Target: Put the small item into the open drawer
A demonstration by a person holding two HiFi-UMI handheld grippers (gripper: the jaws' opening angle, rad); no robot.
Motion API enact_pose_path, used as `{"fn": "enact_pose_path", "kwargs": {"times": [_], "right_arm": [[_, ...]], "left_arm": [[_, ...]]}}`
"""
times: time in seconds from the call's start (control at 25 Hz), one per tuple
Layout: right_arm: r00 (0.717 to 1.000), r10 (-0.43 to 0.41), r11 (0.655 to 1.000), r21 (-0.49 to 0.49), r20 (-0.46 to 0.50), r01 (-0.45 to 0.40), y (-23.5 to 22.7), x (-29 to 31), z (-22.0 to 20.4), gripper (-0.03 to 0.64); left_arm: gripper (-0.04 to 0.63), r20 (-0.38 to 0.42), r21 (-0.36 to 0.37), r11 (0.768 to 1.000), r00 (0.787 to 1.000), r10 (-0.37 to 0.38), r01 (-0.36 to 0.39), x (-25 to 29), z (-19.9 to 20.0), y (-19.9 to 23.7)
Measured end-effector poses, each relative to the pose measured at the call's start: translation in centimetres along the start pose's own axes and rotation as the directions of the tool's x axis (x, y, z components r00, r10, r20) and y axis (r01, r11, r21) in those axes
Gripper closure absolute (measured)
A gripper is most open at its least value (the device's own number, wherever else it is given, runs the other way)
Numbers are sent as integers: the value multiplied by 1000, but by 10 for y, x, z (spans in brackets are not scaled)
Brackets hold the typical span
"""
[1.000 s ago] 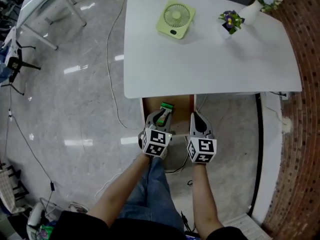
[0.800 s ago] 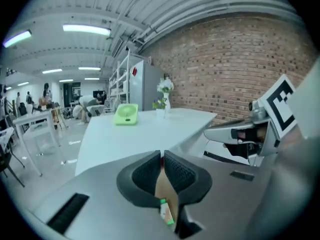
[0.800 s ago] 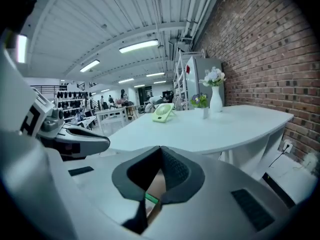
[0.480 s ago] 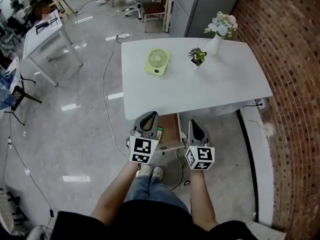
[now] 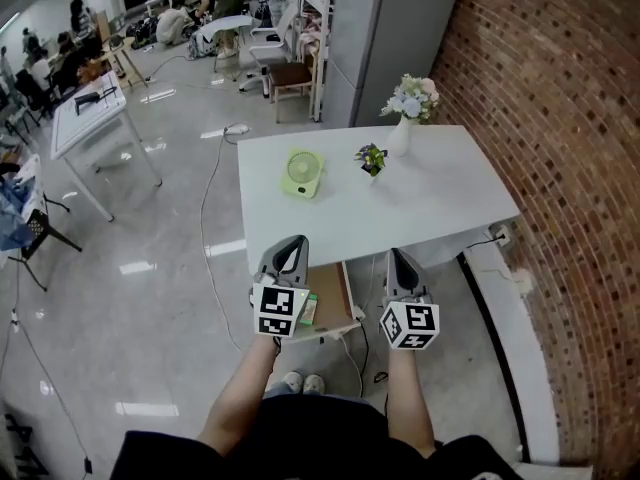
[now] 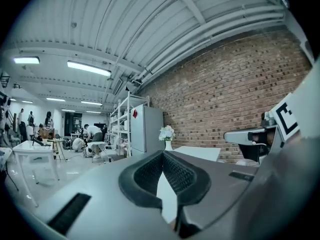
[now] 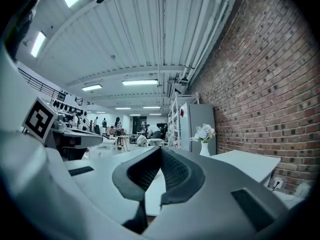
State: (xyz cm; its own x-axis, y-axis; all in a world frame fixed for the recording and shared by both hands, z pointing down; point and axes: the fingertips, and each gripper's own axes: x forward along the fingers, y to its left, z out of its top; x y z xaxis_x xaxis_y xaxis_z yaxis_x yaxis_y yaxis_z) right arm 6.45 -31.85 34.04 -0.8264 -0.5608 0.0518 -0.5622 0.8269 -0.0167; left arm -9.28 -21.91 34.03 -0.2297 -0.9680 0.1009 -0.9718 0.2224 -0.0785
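The wooden drawer [image 5: 338, 290] stands pulled out under the near edge of the white table [image 5: 420, 218]. A small green item [image 5: 306, 309] lies in the drawer at its left side, partly hidden by my left gripper's marker cube. My left gripper [image 5: 296, 240] is raised over the drawer's left edge, shut and empty [image 6: 163, 153]. To the right of the drawer my right gripper [image 5: 393, 255] is also shut with nothing in it [image 7: 161, 149]. Both point up toward the far end of the room.
On the table stand a green fan [image 5: 301, 172], a small flower pot [image 5: 371, 159] and a white vase with flowers [image 5: 402, 133]. A brick wall [image 5: 560, 118] runs along the right. Cables trail on the floor to the left, where another white table [image 5: 85, 118] stands.
The green item has left the left gripper and now lies in the drawer. Both grippers have drawn back and lifted, and the head view has risen to take in more of the room.
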Motion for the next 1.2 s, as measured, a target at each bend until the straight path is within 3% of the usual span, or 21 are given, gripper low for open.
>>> {"fn": "enact_pose_path", "kwargs": {"times": [1.2], "right_arm": [[1000, 13, 1000, 21, -28, -13, -4, 14, -12, 617]], "left_arm": [[574, -22, -4, 1000, 999, -26, 26, 7, -14, 6]]}}
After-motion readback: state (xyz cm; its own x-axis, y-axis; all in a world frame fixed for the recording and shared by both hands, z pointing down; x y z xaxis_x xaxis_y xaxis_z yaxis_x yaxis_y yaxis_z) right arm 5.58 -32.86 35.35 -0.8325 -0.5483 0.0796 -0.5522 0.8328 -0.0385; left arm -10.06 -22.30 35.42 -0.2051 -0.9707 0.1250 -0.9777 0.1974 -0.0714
